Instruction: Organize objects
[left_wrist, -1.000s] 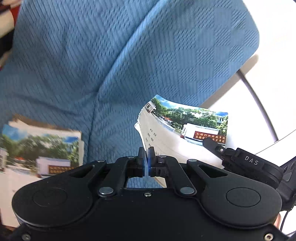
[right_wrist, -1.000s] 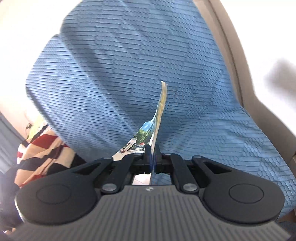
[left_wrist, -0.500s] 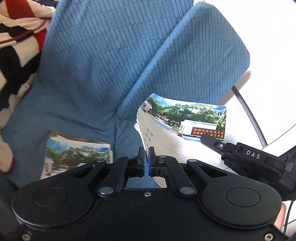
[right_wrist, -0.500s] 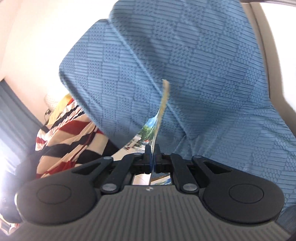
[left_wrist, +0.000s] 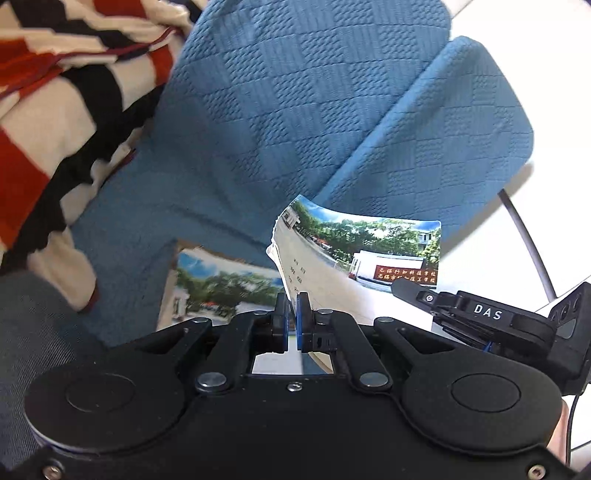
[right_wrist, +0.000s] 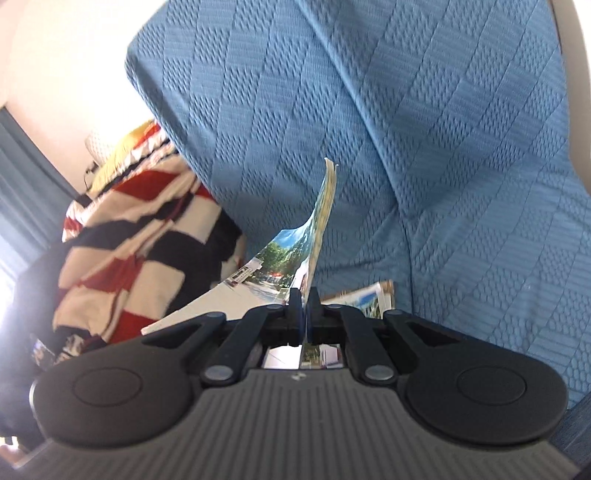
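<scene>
Both grippers are clamped on the same printed booklet (left_wrist: 364, 254), a thin glossy one with a photo of trees and a white gate wall on its cover: the left gripper (left_wrist: 292, 317) pinches its near edge, and the right gripper (left_wrist: 410, 291), seen from the left wrist view at about three o'clock, bites the lower right corner. From the right wrist view the right gripper (right_wrist: 304, 314) has the booklet (right_wrist: 317, 221) edge-on between its pads, the page curling up toward twelve o'clock. What has changed over the last second is the backdrop rather than the grip: the pair of hands has carried the booklet sideways across the blue textured sofa cover (left_wrist: 295, 110), so the striped red, black and cream blanket (left_wrist: 55, 110), which was out of the left view a second ago, now fills the ten o'clock corner. The stack of matching booklets (left_wrist: 221, 284) lying on the seat has slid from the far left edge of that view to just left of the left gripper's fingers, at about nine o'clock from the held one. In my judgement the held booklet is being brought over to that stack and is now nearly above it; lowering it square onto the pile and letting go with both grippers is what remains.
</scene>
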